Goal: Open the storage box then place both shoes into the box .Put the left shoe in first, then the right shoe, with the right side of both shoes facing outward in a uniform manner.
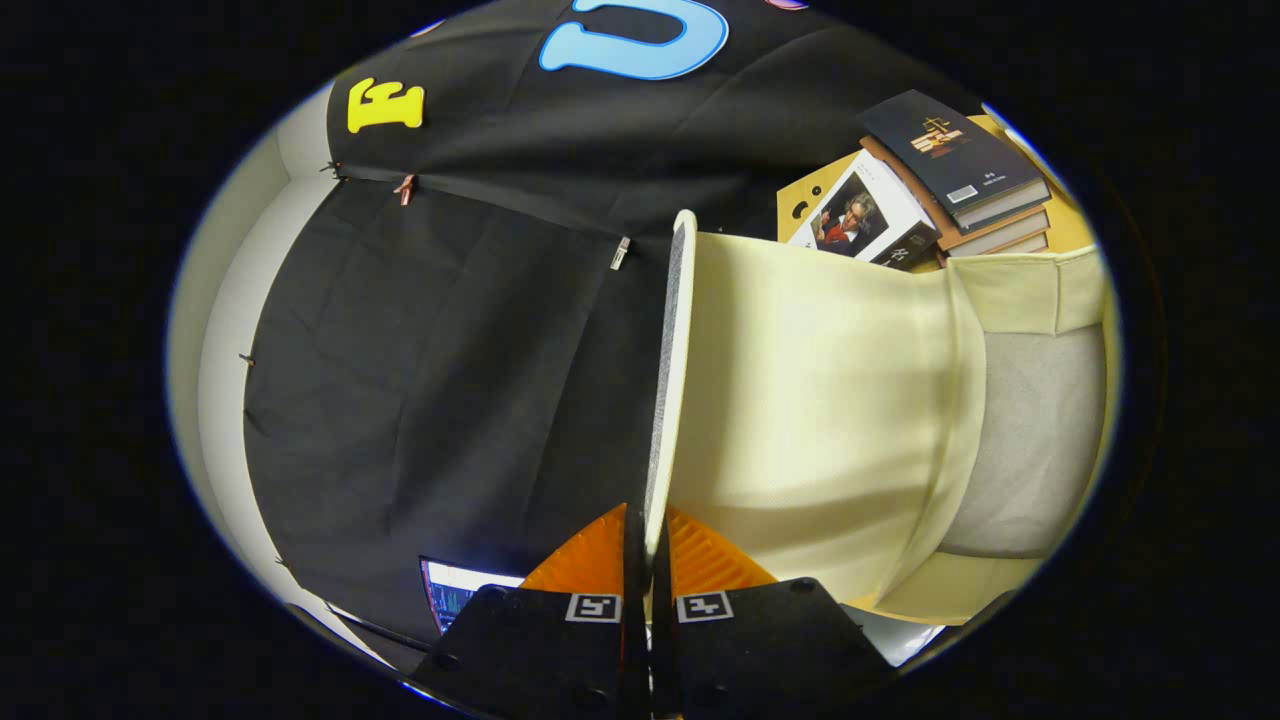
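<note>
Gripper view, rolled sideways relative to the scene.

Gripper: the two fingers are drawn nearly together, pinching the thin edge of the storage box lid. The lid's rim passes straight between the fingers, and both press on it, one from each side. Only a narrow slit remains between them.

Storage box lid: seen edge-on, a pale rim with a dark inner strip running away from the fingers toward the booth's cloth wall. The lid stands swung away from the box body, so the box is open or partly open.

Storage box: cream-yellow fabric, lying immediately to one side of the lid and joined to it along that edge. Beyond the cream panel, farther from the lid, a grey fabric panel with cream trim around it. Whether this grey panel is the interior or another face cannot be told. No contents can be made out in the box from this angle; the shoes cannot be located.

Beyond the far end of the lid and past the box: a stack of books on a tan surface, the top one dark-covered, one beside it with a portrait on the cover.

On the lid's other side, near the fingers: the corner of a lit screen against the black cloth wall.
</note>
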Tool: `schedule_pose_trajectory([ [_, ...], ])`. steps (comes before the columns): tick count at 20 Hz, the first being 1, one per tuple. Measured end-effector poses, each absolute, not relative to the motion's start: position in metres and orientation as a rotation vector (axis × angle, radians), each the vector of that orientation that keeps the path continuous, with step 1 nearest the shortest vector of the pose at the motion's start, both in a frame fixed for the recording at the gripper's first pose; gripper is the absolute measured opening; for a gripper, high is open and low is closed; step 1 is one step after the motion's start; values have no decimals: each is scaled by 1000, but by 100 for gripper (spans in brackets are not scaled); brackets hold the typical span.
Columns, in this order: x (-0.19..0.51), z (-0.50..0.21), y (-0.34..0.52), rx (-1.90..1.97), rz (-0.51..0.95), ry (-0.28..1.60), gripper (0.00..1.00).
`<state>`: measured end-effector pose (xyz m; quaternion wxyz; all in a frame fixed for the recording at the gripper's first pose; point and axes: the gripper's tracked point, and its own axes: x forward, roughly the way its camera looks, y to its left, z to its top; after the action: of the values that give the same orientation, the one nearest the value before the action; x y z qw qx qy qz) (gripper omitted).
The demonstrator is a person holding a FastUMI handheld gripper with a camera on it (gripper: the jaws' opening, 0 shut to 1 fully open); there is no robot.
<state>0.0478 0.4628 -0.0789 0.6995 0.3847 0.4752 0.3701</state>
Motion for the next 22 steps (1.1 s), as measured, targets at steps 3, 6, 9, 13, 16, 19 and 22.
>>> schedule_pose_trajectory([
  [3, 50, -92, 482, 824, 810, 1063, 6],
  [6, 51, -99, 489, 805, 802, 1053, 8],
  [9, 50, -99, 467, 746, 785, 1020, 100],
  [13, 59, -92, 429, 678, 740, 914, 97],
  [16, 60, -81, 382, 609, 699, 818, 97],
  [19, 64, -85, 319, 533, 616, 747, 97],
  [22, 62, -102, 255, 503, 512, 767, 98],
])
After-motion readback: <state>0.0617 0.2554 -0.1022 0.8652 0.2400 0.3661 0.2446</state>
